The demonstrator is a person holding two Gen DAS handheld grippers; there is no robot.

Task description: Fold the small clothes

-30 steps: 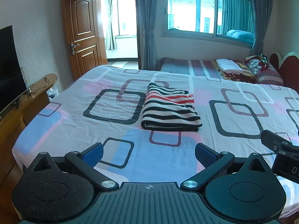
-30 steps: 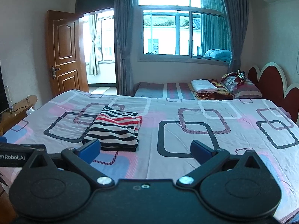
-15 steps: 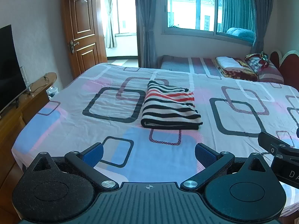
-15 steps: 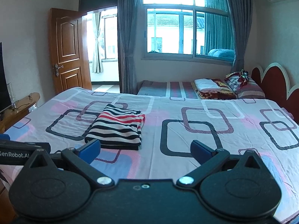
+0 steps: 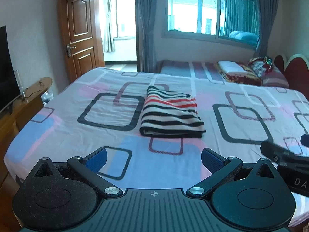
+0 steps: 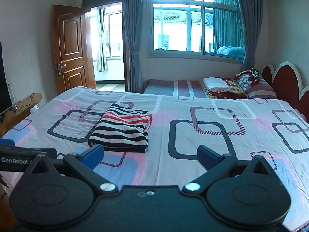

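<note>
A striped garment [image 5: 171,115] in black, white and red lies folded into a flat rectangle on the bed [image 5: 65,133], well ahead of both grippers. The right wrist view has the same garment [image 6: 122,128] left of centre. My left gripper [image 5: 153,159] hangs open above the bed's near part, nothing between its blue pads. My right gripper [image 6: 150,153] is open too and holds nothing. The right gripper's black body [image 5: 285,159] shows at the right edge of the left wrist view, and the left gripper's body [image 6: 23,154] at the left edge of the right one.
The bed sheet [image 6: 202,135] bears square patterns. A second bed [image 6: 183,89] behind it carries folded blankets [image 6: 222,86] and a pillow [image 6: 256,86]. A wooden cabinet [image 5: 21,104] with a TV [image 5: 6,67] stands left. A brown door [image 5: 79,44] is open at the back.
Both grippers have pulled back a little and tilted, so the folded garment sits slightly farther ahead. The garment itself has not moved. Both stay open.
</note>
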